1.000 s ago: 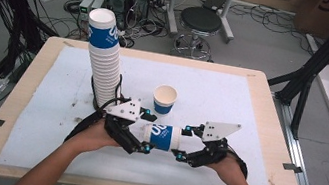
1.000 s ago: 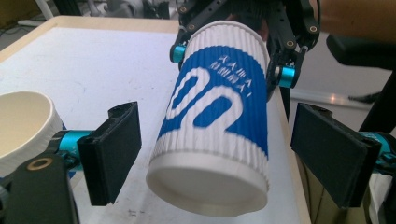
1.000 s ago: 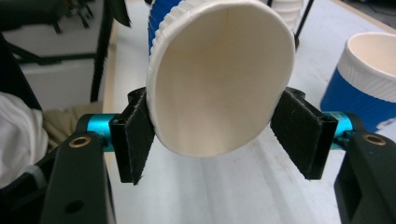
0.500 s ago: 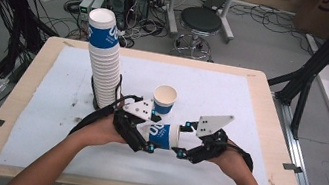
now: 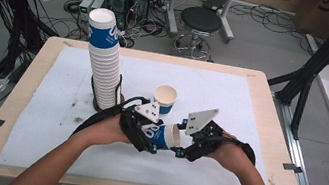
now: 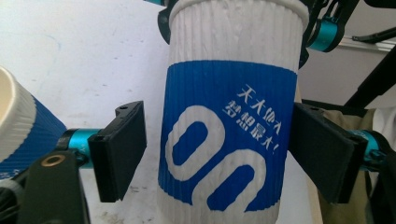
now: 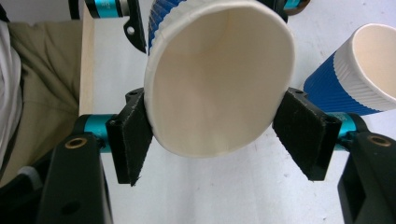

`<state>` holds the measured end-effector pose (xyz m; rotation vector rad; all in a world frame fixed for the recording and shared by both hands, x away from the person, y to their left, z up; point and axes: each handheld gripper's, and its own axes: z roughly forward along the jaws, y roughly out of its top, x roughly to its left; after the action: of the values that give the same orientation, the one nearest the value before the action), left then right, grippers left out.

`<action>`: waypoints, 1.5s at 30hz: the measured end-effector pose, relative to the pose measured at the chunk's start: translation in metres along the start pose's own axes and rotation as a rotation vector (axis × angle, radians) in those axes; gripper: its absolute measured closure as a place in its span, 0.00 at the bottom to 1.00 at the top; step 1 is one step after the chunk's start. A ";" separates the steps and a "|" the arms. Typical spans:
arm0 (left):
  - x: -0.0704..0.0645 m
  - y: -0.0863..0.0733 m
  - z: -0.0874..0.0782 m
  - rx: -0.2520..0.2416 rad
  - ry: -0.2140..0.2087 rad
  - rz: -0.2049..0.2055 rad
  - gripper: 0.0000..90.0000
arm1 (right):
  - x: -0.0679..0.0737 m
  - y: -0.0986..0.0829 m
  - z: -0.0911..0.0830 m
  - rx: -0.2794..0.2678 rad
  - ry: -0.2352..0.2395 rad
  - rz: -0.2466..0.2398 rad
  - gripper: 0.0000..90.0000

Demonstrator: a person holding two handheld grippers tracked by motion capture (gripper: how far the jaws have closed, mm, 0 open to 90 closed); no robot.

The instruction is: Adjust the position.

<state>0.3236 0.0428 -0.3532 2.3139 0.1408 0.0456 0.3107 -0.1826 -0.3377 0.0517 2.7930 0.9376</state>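
A blue-and-white paper cup (image 5: 161, 134) lies on its side in the air between both grippers, above the white mat (image 5: 237, 102). In the left gripper view the cup (image 6: 224, 130) stands between the jaws of my left gripper (image 6: 217, 154). Its right pad touches the cup and a narrow gap shows at the left pad, so it is open. In the right gripper view my right gripper (image 7: 212, 135) is shut on the cup's open rim (image 7: 215, 84), which is squeezed slightly oval. In the high view the left gripper (image 5: 148, 139) and right gripper (image 5: 180, 145) meet at the cup.
A tall stack of the same cups (image 5: 104, 62) stands at the mat's left. A single upright cup (image 5: 165, 98) stands just behind the grippers, also the cup (image 7: 355, 79) at right and the cup (image 6: 23, 130) at left. The wooden table edge (image 5: 266, 79) borders the mat.
Both hands have drawn together over the mat. The right gripper has moved left and taken the cup's rim, and the left gripper's hold on the cup has loosened.
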 end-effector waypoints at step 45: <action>0.016 -0.044 -0.005 -0.320 0.129 -0.172 0.29 | -0.010 -0.048 -0.038 -0.359 -0.179 0.321 0.23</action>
<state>0.3349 0.0777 -0.3827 1.9721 0.3702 0.1215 0.3150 -0.2440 -0.3351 0.5154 2.4540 1.4160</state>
